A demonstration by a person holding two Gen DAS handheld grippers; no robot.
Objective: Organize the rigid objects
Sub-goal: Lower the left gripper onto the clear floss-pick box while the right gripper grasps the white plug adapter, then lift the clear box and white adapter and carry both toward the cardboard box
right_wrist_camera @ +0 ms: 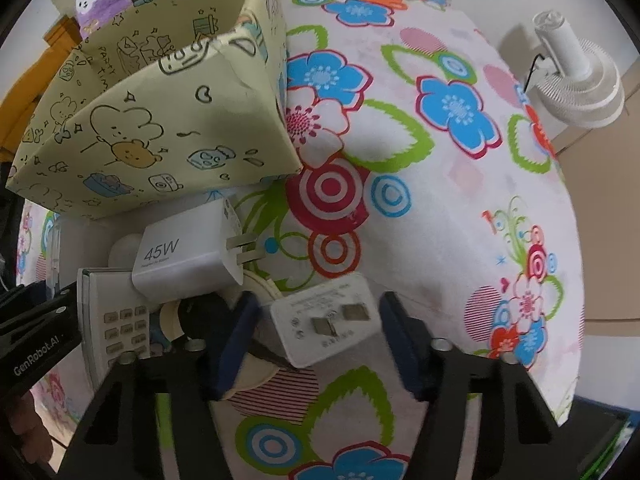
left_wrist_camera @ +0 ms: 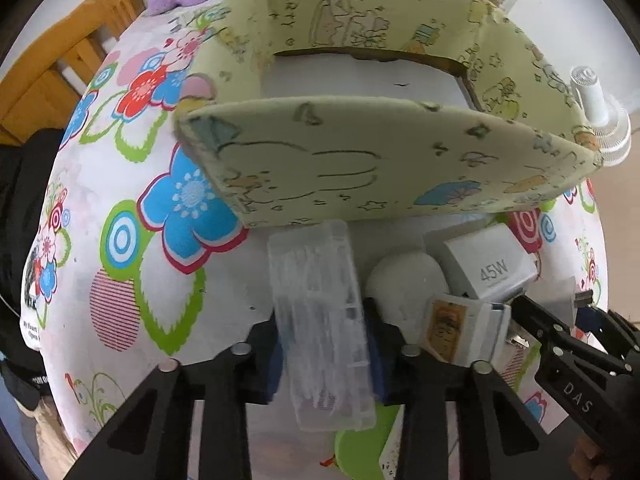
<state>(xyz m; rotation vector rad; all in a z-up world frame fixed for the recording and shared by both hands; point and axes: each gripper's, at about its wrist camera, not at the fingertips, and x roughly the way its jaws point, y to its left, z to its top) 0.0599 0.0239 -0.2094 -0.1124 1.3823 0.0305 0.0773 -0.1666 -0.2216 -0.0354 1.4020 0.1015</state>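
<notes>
My left gripper (left_wrist_camera: 326, 344) has its jaws pinching a clear, ribbed plastic case (left_wrist_camera: 320, 320) at lower centre of the left wrist view, held just short of the pale yellow cartoon-printed cardboard box (left_wrist_camera: 360, 160) that fills the upper half of that frame; its white floor looks bare from here. My right gripper (right_wrist_camera: 320, 344), at lower centre of the right wrist view, has its jaws spread on either side of a white flat-faced plug adapter (right_wrist_camera: 326, 324) with folded metal prongs, not visibly touching it. The adapter lies on the flower-printed worktop (right_wrist_camera: 440, 200) at the edge of a small heap just left of centre: a white 45W charger block (right_wrist_camera: 188, 256) with its prongs out, a grey keypad device (right_wrist_camera: 116, 320) and a white rounded bulb-like object (right_wrist_camera: 124, 250) partly hidden behind the charger. The same box stands in the upper left of the right wrist view, touching or nearly touching the heap. I judge the step in hand to be loading the box: the case is gathered, the adapter about to be. Next, I think, the left side must lift the case over the near wall and lower it inside, while the right closes squarely on the adapter's smooth sides, which may slip.
</notes>
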